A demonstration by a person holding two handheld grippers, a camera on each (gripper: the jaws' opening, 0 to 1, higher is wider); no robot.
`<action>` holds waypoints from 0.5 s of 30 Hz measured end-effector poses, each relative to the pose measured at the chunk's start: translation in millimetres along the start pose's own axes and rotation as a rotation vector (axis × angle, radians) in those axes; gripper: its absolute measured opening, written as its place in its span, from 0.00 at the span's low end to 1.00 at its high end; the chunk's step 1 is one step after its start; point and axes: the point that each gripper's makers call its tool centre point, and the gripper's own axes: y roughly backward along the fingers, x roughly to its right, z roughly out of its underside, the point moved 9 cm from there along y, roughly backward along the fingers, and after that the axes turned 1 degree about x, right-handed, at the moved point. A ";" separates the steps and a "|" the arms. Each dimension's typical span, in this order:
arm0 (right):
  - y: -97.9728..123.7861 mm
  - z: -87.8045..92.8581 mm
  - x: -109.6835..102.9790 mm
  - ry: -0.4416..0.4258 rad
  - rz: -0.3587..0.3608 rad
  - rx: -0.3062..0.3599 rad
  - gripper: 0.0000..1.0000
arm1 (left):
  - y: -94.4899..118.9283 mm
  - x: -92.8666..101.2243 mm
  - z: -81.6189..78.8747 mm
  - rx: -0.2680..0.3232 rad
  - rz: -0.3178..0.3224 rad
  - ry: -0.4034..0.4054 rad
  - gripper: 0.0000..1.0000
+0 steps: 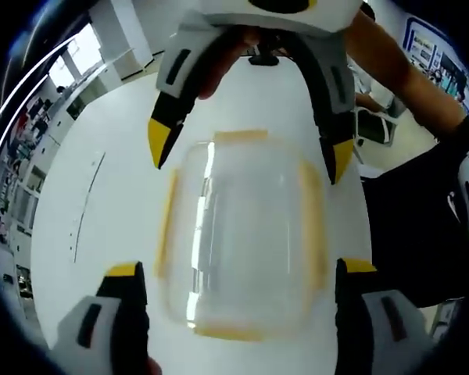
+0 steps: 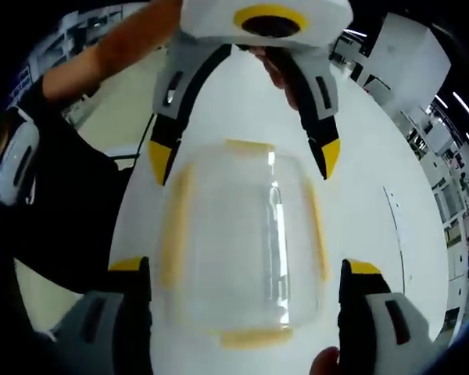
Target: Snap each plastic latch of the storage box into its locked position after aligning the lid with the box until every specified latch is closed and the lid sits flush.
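A clear plastic storage box (image 1: 238,234) with its lid on lies on the white round table (image 1: 102,195). Yellow latches run along its four sides, among them a far latch (image 1: 241,137) and a side latch (image 1: 166,226); blur hides whether they are snapped down. My left gripper (image 1: 241,272) is open, with its jaws standing wide on either side of the box's near end. Opposite it, my right gripper (image 1: 250,152) is open over the far end. In the right gripper view the box (image 2: 242,242) lies between the open right gripper (image 2: 245,267) and the left gripper (image 2: 244,158).
A person in dark clothes (image 1: 422,226) stands at the table's edge with bare forearms (image 2: 125,47) reaching over it. A thin dark line (image 1: 86,207) marks the tabletop. Office desks and windows (image 1: 78,55) lie beyond the table.
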 end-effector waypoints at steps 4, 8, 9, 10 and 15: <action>1.1 0.3 10.3 -0.003 -0.003 0.002 1.00 | -2.5 -1.5 0.2 -0.006 0.013 -0.002 1.00; -0.5 1.4 7.6 -0.005 -0.011 0.001 1.00 | -5.3 -2.1 0.3 -0.013 0.025 -0.007 1.00; -1.7 1.6 3.6 -0.004 -0.011 0.001 1.00 | -5.9 -1.8 0.5 -0.016 0.027 -0.008 1.00; -1.9 1.7 3.4 -0.005 -0.012 0.002 1.00 | -6.5 -1.4 0.5 -0.018 0.028 -0.009 1.00; -5.2 2.6 8.7 -0.007 -0.018 -0.001 1.00 | -9.3 -17.5 1.7 -0.030 0.040 -0.008 1.00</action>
